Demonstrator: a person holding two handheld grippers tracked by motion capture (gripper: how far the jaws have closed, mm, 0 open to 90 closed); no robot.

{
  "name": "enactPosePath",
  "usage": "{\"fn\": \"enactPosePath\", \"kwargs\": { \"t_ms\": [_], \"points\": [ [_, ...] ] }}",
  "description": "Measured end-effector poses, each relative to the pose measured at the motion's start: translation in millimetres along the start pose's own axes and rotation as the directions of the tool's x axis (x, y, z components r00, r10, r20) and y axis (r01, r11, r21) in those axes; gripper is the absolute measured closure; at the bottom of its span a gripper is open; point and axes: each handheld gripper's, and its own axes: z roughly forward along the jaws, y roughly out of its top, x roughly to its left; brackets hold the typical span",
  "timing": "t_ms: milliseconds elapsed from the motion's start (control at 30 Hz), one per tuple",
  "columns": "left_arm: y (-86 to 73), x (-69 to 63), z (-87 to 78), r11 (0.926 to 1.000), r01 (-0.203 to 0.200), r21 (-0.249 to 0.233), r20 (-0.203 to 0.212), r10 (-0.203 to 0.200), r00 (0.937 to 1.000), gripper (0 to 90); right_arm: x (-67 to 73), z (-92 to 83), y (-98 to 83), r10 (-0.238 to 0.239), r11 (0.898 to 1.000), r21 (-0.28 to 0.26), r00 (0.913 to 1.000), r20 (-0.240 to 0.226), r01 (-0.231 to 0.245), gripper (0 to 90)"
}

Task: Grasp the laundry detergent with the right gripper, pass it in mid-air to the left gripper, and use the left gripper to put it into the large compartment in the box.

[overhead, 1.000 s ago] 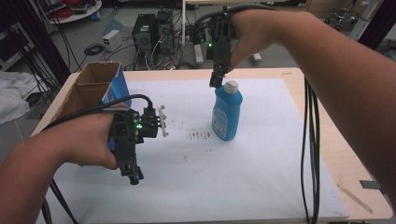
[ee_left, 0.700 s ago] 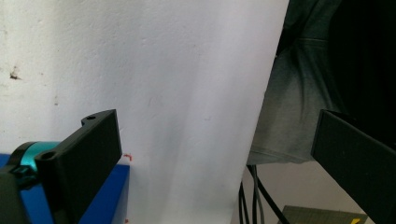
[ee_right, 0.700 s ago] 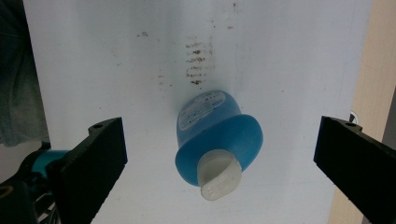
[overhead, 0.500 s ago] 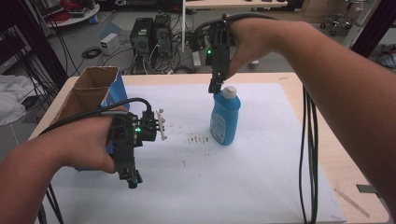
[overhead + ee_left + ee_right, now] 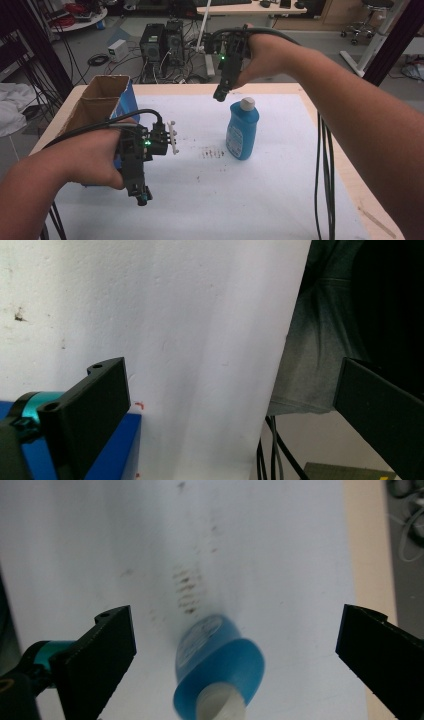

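Two claws, both empty. Your right claw [image 5: 220,95] hangs above and just up-left of the blue bottle [image 5: 242,131], jaws spread wide; in the right gripper view the bottle [image 5: 220,667] sits between the jaws at the bottom of the frame, white cap [image 5: 220,707] toward the camera. Not touching it. Reads as lined up over the cap for a top-down grab, or a release just made; can't say which.

Bottle stands upright, centre-right of the frame in the high view, on the white sheet [image 5: 280,200] covering the tabletop [image 5: 370,210], next to a patch of dark smudges [image 5: 212,151].

Your left claw [image 5: 140,192] is parked low at lower left, tips pointing toward you, jaws wide, nothing between them. In the left gripper view you're looking at bare sheet and its near edge, cables below. My guess: held out of the way.

Open cardboard box [image 5: 97,107] with blue side sits at upper left, well apart from the bottle.

Room: plenty of bare sheet below and left of the bottle. Right tabletop edge is nearer, and your cables [image 5: 325,165] trail down that side. Watch them if you swing right.
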Motion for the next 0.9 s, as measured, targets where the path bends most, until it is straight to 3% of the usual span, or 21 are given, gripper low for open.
{"fn": "enactPosePath", "kwargs": {
  "t_ms": [67,167,200,233,267,300,333,367,400,433,533,567,667,700,767,900],
  "points": [
    [-0.4,0.4,0.1,1.0000,0.000,0.000,0.001,0.000,1.0000,1.6,-5.2,-1.3,-5.5,0.070,0.995,-0.071,0.9970,0.031,-0.068,1.6],
    [-1.2,-0.1,-0.1,1.0000,0.000,-0.001,-0.002,0.000,1.0000,1.6,-12.9,-5.3,-16.9,0.162,0.975,-0.163,0.9857,0.045,-0.153,1.6],
    [-1.5,-0.1,-0.1,1.0000,-0.001,-0.001,-0.002,0.001,1.0000,1.6,-16.0,-6.8,-24.0,0.206,0.960,-0.204,0.9777,0.042,-0.193,1.6],
    [-1.8,0.2,-0.2,1.0000,-0.003,-0.002,-0.009,0.003,1.0000,1.6,-18.9,-8.8,-34.8,0.261,0.935,-0.259,0.9643,0.046,-0.241,1.6],
    [-2.2,0.0,-0.7,1.0000,0.002,-0.002,-0.005,-0.002,1.0000,1.6,-18.9,-8.8,-34.8,0.261,0.935,-0.259,0.9643,0.046,-0.241,1.6],
    [-2.3,0.2,-0.9,1.0000,0.001,0.003,-0.004,-0.001,1.0000,1.7,-21.5,-10.2,-48.8,0.326,0.900,-0.321,0.9443,0.043,-0.296,1.6],
    [-2.7,0.2,-0.6,1.0000,0.002,-0.001,-0.005,-0.002,1.0000,1.7,-21.5,-10.2,-48.8,0.326,0.900,-0.321,0.9443,0.043,-0.296,1.6],
    [-2.4,0.2,-1.0,1.0000,0.000,0.002,-0.004,0.000,1.0000,1.6,-22.3,-12.5,-63.8,0.372,0.864,-0.376,0.9279,0.028,-0.335,1.6],
    [-2.4,0.2,-1.0,1.0000,0.000,0.002,-0.004,0.000,1.0000,1.6,-22.3,-12.5,-63.8,0.372,0.864,-0.376,0.9279,0.028,-0.335,1.6],
    [-2.4,-0.1,-0.7,1.0000,0.000,-0.001,-0.005,0.000,1.0000,1.6,-21.6,-13.1,-71.6,0.394,0.845,-0.403,0.9187,0.024,-0.352,1.6],
    [-1.1,-0.9,-0.4,1.0000,-0.007,0.002,-0.005,0.007,1.0000,1.6,-18.4,-14.5,-96.3,0.438,0.806,-0.451,0.8989,0.016,-0.384,1.6],
    [-0.8,-1.0,0.0,1.0000,-0.007,0.003,-0.002,0.007,1.0000,1.7,-15.0,-13.5,-111.5,0.467,0.777,-0.478,0.8840,0.000,-0.411,1.6],
    [0.7,-1.9,0.1,0.9999,-0.010,0.004,-0.005,0.010,0.9999,1.6,-7.2,-10.0,-134.4,0.509,0.740,-0.503,0.8608,-0.017,-0.447,1.6],
    [1.1,-1.8,0.3,0.9999,-0.013,0.003,-0.005,0.013,0.9999,1.6,-3.4,-7.3,-144.1,0.522,0.720,-0.516,0.8521,-0.038,-0.464,1.6],
    [2.2,-2.3,0.3,0.9999,-0.011,0.002,-0.003,0.011,0.9999,1.7,3.5,-3.1,-157.1,0.539,0.694,-0.540,0.8410,-0.051,-0.477,1.5],
    [4.5,-2.6,0.4,0.9996,-0.024,0.012,-0.004,0.025,0.9997,1.6,15.2,2.3,-174.7,0.561,0.668,-0.565,0.8265,-0.046,-0.485,1.5]
  ]
}}
